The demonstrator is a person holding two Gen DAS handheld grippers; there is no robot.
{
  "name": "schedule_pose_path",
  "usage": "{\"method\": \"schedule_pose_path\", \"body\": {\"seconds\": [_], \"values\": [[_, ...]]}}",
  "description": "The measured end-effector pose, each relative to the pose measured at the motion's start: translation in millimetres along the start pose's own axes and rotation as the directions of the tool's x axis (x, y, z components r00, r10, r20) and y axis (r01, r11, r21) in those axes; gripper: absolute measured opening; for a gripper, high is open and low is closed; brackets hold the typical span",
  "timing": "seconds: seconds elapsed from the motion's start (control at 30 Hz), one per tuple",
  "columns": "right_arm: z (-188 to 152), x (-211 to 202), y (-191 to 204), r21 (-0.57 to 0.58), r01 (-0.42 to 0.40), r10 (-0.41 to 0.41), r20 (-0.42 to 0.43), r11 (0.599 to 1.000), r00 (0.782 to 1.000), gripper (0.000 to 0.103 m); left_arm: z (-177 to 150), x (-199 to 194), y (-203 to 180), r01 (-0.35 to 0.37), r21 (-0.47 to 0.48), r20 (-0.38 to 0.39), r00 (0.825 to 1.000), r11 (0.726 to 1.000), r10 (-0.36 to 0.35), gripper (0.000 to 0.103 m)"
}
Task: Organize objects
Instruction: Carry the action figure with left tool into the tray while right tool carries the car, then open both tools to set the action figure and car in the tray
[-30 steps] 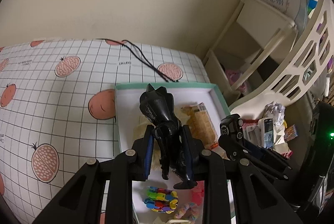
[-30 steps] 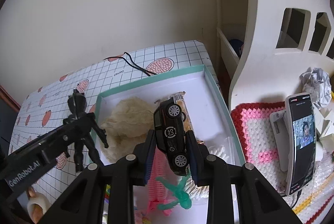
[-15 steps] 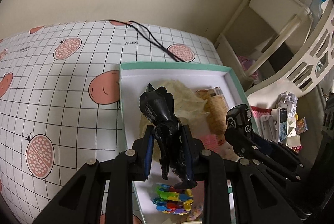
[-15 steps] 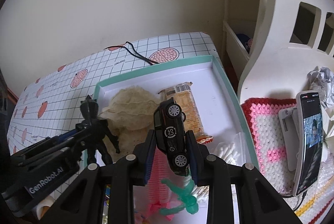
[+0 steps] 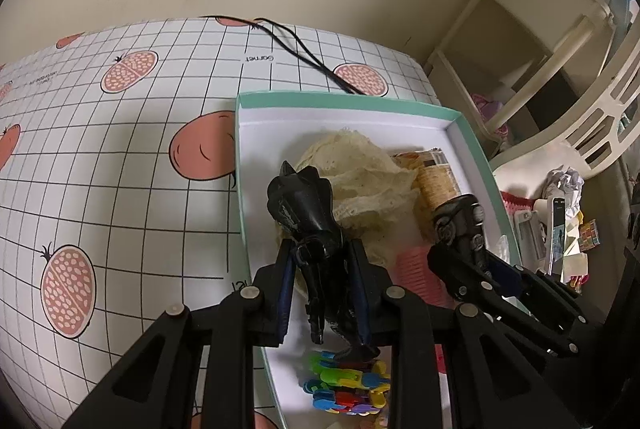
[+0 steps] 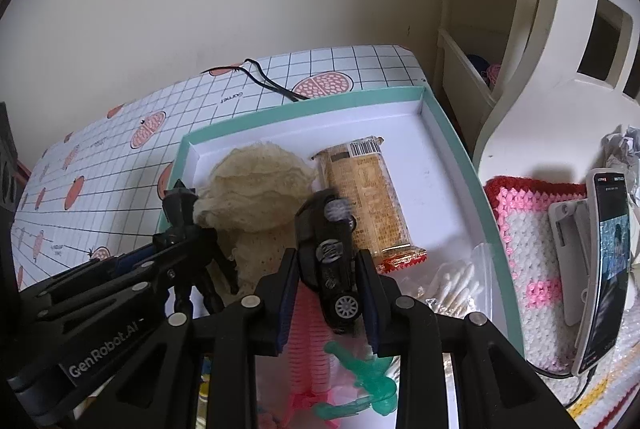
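Note:
A teal-rimmed white box (image 5: 340, 97) (image 6: 304, 109) lies on the grid-pattern tablecloth. My left gripper (image 5: 322, 253) is shut on a black action figure (image 5: 304, 209), held upright over the box's left side beside a cream lace cloth (image 5: 360, 173). My right gripper (image 6: 326, 261) is shut on a black toy car (image 6: 328, 249), nose up and leaning left, its top blurred, above a pink comb (image 6: 308, 341). In the right wrist view the left gripper (image 6: 172, 249) and figure (image 6: 180, 201) appear at the left.
In the box also lie a snack bar (image 6: 368, 197), a bag of cotton swabs (image 6: 452, 281), a green toy figure (image 6: 360, 377) and a colourful clip toy (image 5: 348, 385). A phone (image 6: 608, 269) on a crocheted mat (image 6: 528, 229) and a white shelf (image 6: 560, 29) stand at the right. A black cable (image 5: 304, 49) crosses the table's back.
Both grippers have moved forward and lower over the box, each still holding its toy. The car has tipped to the left between the right fingers.

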State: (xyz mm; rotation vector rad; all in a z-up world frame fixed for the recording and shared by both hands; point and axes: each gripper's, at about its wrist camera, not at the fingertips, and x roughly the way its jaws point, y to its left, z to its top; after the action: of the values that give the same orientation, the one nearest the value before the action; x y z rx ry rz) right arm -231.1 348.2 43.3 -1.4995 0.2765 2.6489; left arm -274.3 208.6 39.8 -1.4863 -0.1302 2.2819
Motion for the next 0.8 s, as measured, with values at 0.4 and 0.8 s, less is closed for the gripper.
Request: {"method": "schedule_pose_path", "body": {"seconds": [0.4,0.8], "values": [[0.5,1.7,-0.3,0.006,0.006,-0.006,-0.006,1.0,1.0,0.031,0.9,1.8,1.3,0.016,-0.012,-0.018,1.0,1.0,-0.016,0.027],[5.3,-5.9,2.1,0.004,0.003,-0.003,-0.001,1.0,1.0,0.031,6.6,-12.3,-3.7,0.034,-0.004,-0.004,0.999,0.999,-0.034,0.027]]}}
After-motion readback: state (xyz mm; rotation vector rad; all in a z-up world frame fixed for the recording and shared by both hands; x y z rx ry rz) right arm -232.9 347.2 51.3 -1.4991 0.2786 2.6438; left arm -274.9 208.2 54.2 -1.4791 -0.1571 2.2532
